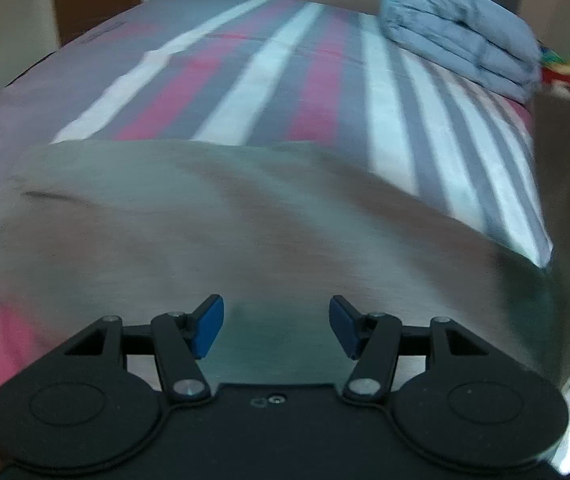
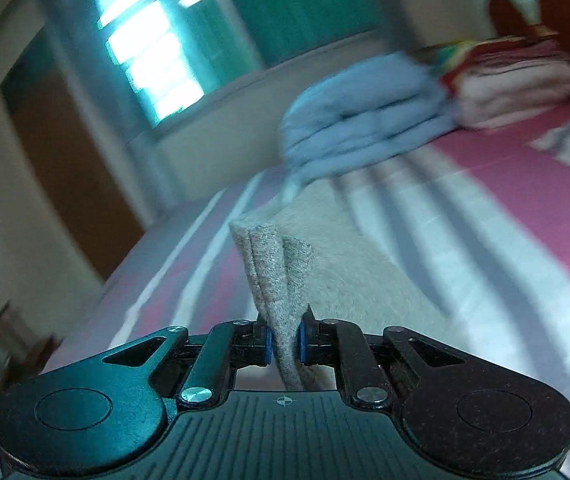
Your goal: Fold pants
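Holding a doubled hem of the beige pants (image 2: 281, 280), the right gripper (image 2: 285, 344) is clamped on the cloth above the striped bed (image 2: 485, 248). The left gripper (image 1: 276, 328) hangs apart and empty over the pants. Better to keep the cloth taut and lay the edges even, away from the blue blanket (image 2: 365, 116).

Right claw (image 2: 285, 344) pinches beige pants (image 2: 273, 268) (hem upright) over striped bed (image 2: 465, 240).

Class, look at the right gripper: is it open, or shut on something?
Shut on the pants. The right gripper has its blue pads pressed against a layered grey fabric edge that rises between them.
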### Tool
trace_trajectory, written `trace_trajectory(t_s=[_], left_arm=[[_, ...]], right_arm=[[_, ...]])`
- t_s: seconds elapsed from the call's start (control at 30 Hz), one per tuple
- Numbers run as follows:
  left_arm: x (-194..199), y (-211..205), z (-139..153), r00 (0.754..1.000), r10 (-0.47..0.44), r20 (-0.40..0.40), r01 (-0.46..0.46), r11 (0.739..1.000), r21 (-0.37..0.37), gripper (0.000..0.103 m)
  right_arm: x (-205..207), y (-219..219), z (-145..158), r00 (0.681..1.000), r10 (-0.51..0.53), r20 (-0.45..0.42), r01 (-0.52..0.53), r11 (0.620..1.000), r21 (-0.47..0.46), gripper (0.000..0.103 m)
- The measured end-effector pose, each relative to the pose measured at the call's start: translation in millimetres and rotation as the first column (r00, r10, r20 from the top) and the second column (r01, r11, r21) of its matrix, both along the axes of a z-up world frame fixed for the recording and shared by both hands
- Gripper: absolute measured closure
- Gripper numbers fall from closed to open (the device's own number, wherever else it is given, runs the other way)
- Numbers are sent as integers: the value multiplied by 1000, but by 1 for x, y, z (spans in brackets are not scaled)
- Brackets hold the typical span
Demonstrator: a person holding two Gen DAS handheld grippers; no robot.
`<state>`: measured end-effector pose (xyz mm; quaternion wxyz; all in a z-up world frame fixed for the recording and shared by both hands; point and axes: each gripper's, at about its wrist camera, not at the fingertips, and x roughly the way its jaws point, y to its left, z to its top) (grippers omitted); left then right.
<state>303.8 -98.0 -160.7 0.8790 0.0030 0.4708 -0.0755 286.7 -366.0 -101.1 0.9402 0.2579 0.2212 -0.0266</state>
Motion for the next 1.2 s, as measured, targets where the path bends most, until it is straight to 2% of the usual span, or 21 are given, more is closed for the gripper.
trace_trajectory(t_s=[0.2,0.37,0.4,0.47,0.5,0.53,0.6,0.67,0.77,0.87,0.97,1.03,1.1,1.17,1.2], left_arm=[[11,45,-5,996,85,-14,-85,996,3,53],[16,59,-9,994,100,-53,-102,994,-38,51],[14,60,-10,993,96,-62,-99,994,-52,47],[15,56,-9,994,81,-74,-86,993,-76,44],[11,58,-9,994,75,-77,-81,993,-88,42],[14,54,-8,994,65,-85,-73,993,-96,40],[16,46,-9,993,55,-104,-66,993,-99,37],[18,41,-13,991,47,-127,-61,993,-103,36],[17,32,-16,990,40,-132,-55,992,-110,36],[14,15,-16,993,-3,-119,-9,995,-101,46],[14,5,-24,989,3,-148,-13,998,-64,48],[12,1,-26,988,-9,-153,-2,997,-77,51],[11,-2,-26,985,-31,-171,9,992,-126,76],[11,-4,-28,981,-39,-188,10,988,-152,87],[11,-4,-29,980,-31,-194,0,987,-160,87]], right_arm=[[37,83,-56,983,144,-110,-140,989,44,91],[47,123,-118,950,175,-259,-172,985,32,90],[49,125,-126,943,171,-286,-169,985,34,84],[51,123,-130,933,212,-290,-192,977,96,60],[43,122,-128,932,241,-271,-211,968,135,39],[36,124,-121,932,263,-248,-229,961,157,30],[25,117,-107,934,302,-189,-273,948,164,30],[16,101,-96,956,255,-144,-239,964,119,30],[18,64,-101,973,126,-194,-129,992,0,30],[11,29,-117,972,76,-224,-71,997,31,30],[0,11,-132,970,55,-238,-44,998,52,30],[-4,6,-139,966,47,-253,-33,998,59,30],[-15,10,-138,966,38,-257,-20,997,73,30],[-22,9,-137,965,31,-262,-8,996,87,30],[-27,9,-136,965,29,-260,-4,995,97,30]])
